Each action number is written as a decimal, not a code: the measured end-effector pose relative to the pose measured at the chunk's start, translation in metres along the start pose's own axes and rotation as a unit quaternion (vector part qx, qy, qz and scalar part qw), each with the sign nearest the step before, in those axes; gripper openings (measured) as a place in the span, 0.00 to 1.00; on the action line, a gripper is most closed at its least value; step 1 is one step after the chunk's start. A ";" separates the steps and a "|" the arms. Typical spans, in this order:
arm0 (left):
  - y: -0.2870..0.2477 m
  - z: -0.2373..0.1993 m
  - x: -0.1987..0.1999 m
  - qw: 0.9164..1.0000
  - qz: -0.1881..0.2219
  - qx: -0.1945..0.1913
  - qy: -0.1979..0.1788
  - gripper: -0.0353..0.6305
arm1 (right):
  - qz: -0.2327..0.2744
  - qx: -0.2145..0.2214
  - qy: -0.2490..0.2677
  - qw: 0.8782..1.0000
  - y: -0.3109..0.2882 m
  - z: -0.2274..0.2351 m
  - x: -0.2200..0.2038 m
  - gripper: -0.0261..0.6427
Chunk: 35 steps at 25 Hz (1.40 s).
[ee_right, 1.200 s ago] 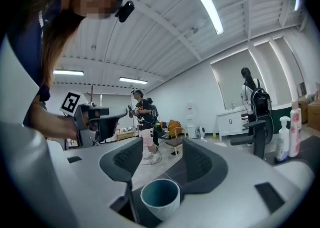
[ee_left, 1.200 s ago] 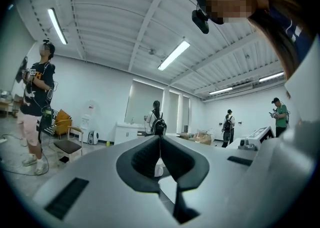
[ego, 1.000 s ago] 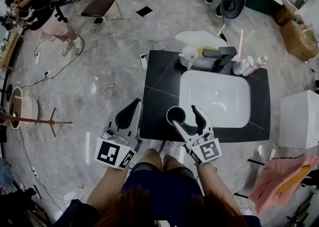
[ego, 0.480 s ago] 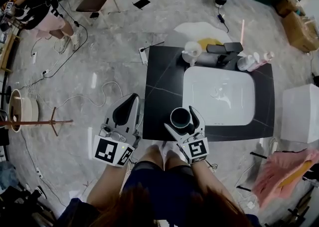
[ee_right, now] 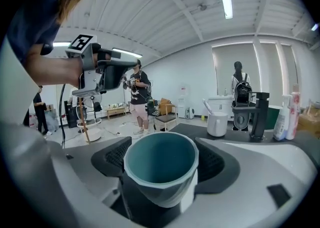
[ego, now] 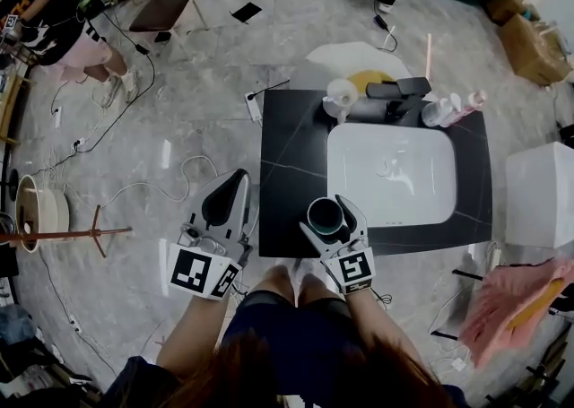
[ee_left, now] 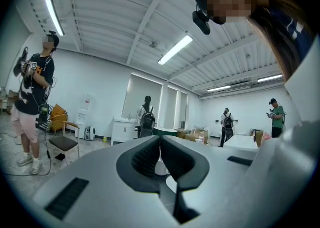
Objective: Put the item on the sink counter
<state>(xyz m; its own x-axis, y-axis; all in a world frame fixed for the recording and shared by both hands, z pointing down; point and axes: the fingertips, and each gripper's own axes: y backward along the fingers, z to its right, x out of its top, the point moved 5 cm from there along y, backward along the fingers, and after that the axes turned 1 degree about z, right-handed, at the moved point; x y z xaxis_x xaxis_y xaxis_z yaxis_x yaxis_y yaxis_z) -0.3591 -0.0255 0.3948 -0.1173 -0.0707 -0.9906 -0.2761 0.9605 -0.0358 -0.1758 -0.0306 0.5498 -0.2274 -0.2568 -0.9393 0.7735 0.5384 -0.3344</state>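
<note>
A teal cup [ego: 325, 214] sits between the fingers of my right gripper [ego: 328, 220], over the front edge of the black sink counter [ego: 289, 157]. In the right gripper view the cup [ee_right: 161, 158] fills the gap of the right gripper [ee_right: 162, 172]. Both ribbed pads touch its sides, and the jaws are closing on it. My left gripper [ego: 240, 178] hangs over the floor left of the counter, shut and empty. In its own view the left gripper [ee_left: 160, 142] has its jaws together.
A white basin [ego: 395, 175] is set into the counter, with a black faucet [ego: 396, 92], a white mug [ego: 341, 97] and bottles [ego: 448, 110] behind it. A white cabinet [ego: 540, 195] stands at the right. Cables [ego: 179, 173] lie on the floor at the left.
The cup stood on the counter beside my right gripper's left finger. The fingers have come round it and the gripper has drawn back a little toward the counter's front edge. The left gripper stays shut.
</note>
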 end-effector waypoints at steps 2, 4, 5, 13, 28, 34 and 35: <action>-0.003 -0.001 0.003 1.000 0.003 -0.005 -0.001 0.09 | 0.006 -0.004 -0.001 1.000 0.002 0.003 0.008 0.64; -0.007 -0.002 0.007 1.000 0.007 -0.011 -0.002 0.09 | 0.017 -0.011 -0.003 1.000 0.006 0.008 0.022 0.64; -0.009 -0.002 0.009 1.000 0.009 -0.013 -0.003 0.09 | 0.024 -0.016 -0.004 1.000 0.008 0.012 0.031 0.64; -0.027 0.004 0.039 0.998 0.041 -0.039 -0.011 0.09 | 0.083 -0.082 -0.026 0.993 0.050 0.058 0.110 0.63; -0.060 0.032 0.081 0.994 0.078 -0.075 -0.026 0.09 | 0.174 -0.174 -0.016 0.969 0.139 0.099 0.214 0.63; -0.091 0.053 0.071 0.989 0.079 -0.124 -0.019 0.09 | 0.184 -0.219 -0.037 0.957 0.163 0.112 0.200 0.63; -0.096 0.058 0.068 0.988 0.078 -0.133 -0.017 0.09 | 0.180 -0.231 -0.038 0.955 0.169 0.116 0.196 0.63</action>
<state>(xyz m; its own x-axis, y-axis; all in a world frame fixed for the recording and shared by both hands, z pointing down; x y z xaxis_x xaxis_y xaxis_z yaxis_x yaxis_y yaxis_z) -0.2850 -0.1068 0.3231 -0.1466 0.0863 -0.9854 -0.4993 0.8535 0.1490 -0.0214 -0.0833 0.3182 0.0613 -0.0354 -0.9975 0.4467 0.8947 -0.0043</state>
